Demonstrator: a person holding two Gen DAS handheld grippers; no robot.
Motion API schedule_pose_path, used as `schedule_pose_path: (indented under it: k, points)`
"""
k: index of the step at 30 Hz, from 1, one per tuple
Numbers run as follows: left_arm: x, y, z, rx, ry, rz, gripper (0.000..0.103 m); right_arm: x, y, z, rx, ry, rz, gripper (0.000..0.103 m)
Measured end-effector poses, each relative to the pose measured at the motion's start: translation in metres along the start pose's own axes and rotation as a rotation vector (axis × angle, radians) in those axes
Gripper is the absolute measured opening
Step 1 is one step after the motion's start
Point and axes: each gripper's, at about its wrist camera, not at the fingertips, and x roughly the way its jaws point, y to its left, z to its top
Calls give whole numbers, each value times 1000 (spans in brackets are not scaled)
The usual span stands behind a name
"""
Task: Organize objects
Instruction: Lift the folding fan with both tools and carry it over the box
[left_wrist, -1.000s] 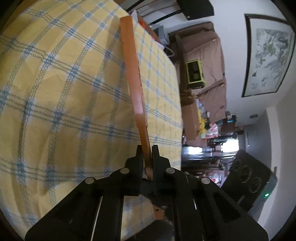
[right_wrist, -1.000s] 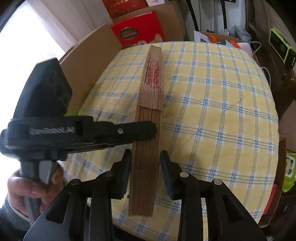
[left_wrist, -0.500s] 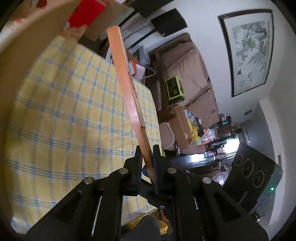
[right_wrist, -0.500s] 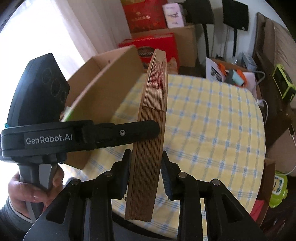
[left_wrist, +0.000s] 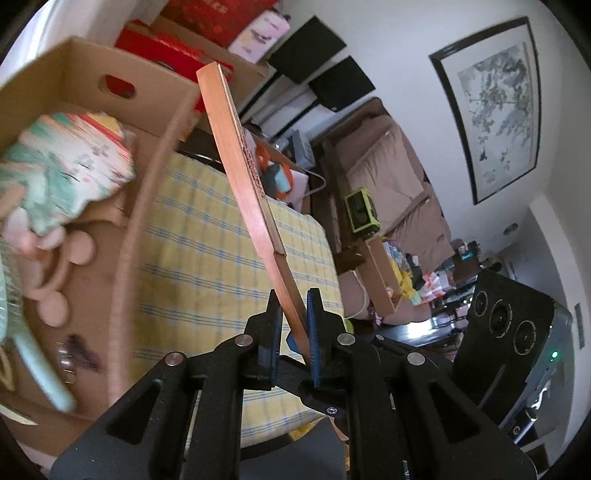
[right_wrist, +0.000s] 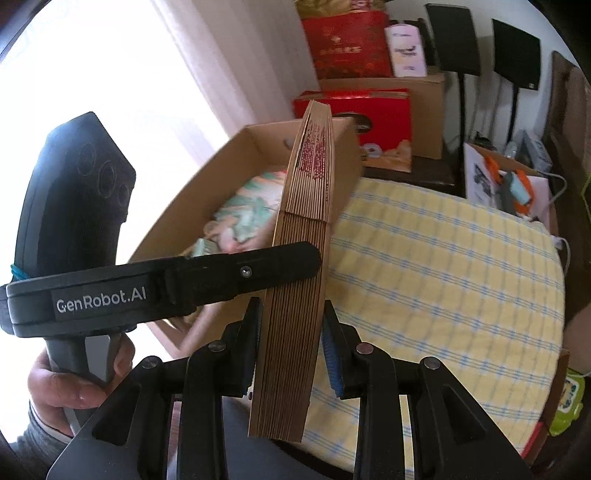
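Our left gripper (left_wrist: 291, 325) and right gripper (right_wrist: 290, 343) both squeeze the folded fan (right_wrist: 301, 258). Only the right view shows our hand (right_wrist: 74, 384).

Daylit room, blown-out window (right_wrist: 110, 55) glare, motion-blurred cardboard box (left_wrist: 122, 229), fisheye-bent edges

A folded wooden fan (right_wrist: 295, 280), its slats closed into a stack with red print near the top, is held tilted upright in the air above the yellow checked surface (right_wrist: 443, 273), beside an open cardboard box (right_wrist: 207, 206).
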Motion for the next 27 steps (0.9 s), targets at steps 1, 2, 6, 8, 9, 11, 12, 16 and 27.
schedule_pose_path:
  k: [1, 2, 6, 8, 9, 11, 12, 16, 27]
  points:
    - [-5, 3, 2, -1, -2, 9, 13, 3, 4, 2, 2, 2, 9, 31]
    - [-11, 8, 5, -5, -4, 20, 13, 7, 8, 4, 5, 5, 18, 31]
    - [-27, 27, 11, -30, -7, 40, 13, 27, 22, 12, 29, 24, 61, 31]
    - [-32, 38, 14, -45, -9, 51, 13, 36, 29, 14, 41, 35, 68, 31]
    - [-32, 41, 14, -49, -7, 57, 13, 42, 34, 15, 47, 41, 69, 31]
    - [-33, 51, 16, -61, -2, 69, 13, 49, 39, 16, 48, 45, 62, 32]
    - [-32, 54, 17, -63, 4, 73, 13, 53, 43, 15, 49, 46, 59, 34]
    - [-32, 66, 21, -57, 29, 105, 15, 66, 54, 15, 59, 42, 38, 38]
    - [-28, 91, 27, -62, 58, 121, 17, 77, 69, 16, 9, 64, 21, 48]
